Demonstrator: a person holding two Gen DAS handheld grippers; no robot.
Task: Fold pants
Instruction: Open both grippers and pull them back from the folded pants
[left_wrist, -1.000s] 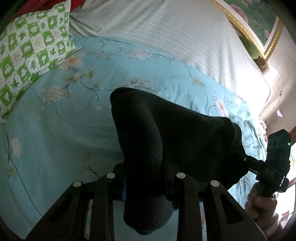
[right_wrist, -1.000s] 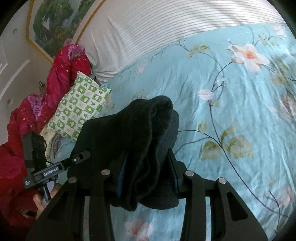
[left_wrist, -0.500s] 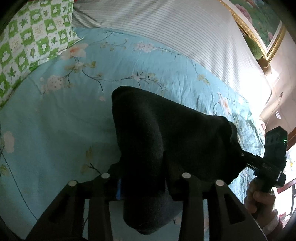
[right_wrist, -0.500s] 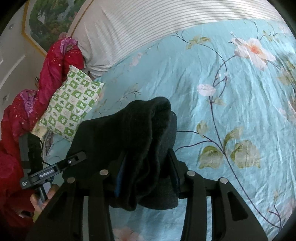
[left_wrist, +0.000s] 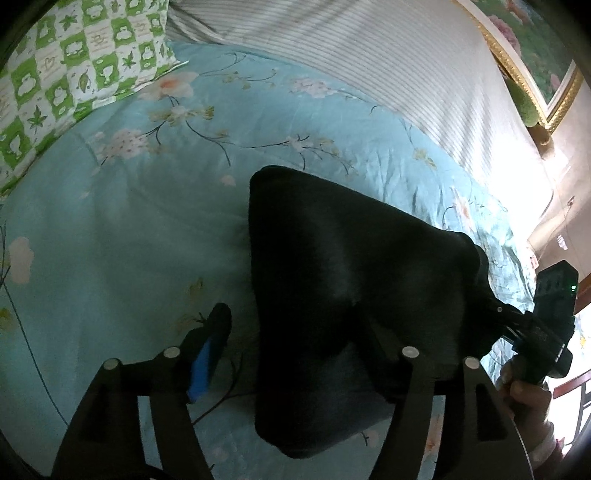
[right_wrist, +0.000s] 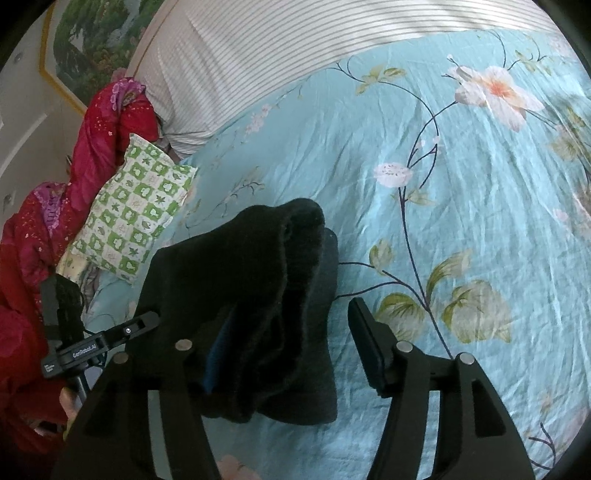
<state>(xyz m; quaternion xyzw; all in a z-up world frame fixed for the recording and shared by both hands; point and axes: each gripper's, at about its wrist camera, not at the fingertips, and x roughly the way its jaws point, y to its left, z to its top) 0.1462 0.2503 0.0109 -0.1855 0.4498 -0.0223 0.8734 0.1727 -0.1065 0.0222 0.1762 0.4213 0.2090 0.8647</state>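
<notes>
The black pants (left_wrist: 351, 288) lie folded in a thick bundle on the light blue floral bedspread (left_wrist: 129, 229). My left gripper (left_wrist: 295, 347) is open, its jaws spread wide around one end of the bundle. The right finger is partly hidden by cloth. My right gripper (right_wrist: 291, 332) is open too, around the other end of the pants (right_wrist: 258, 295). The cloth rests against its left finger, apart from the right finger. Each gripper shows in the other's view: the right one (left_wrist: 546, 325) and the left one (right_wrist: 99, 339).
A green and white checked pillow (left_wrist: 66, 74) lies at the bed's left, also seen in the right wrist view (right_wrist: 136, 210). A striped white sheet (left_wrist: 369, 66) covers the far side. A red quilt (right_wrist: 48, 206) is heaped beyond the pillow. A gold-framed picture (left_wrist: 535, 62) hangs behind.
Both grippers were shut on the pants and have opened wide. The pants bundle now rests on the bedspread.
</notes>
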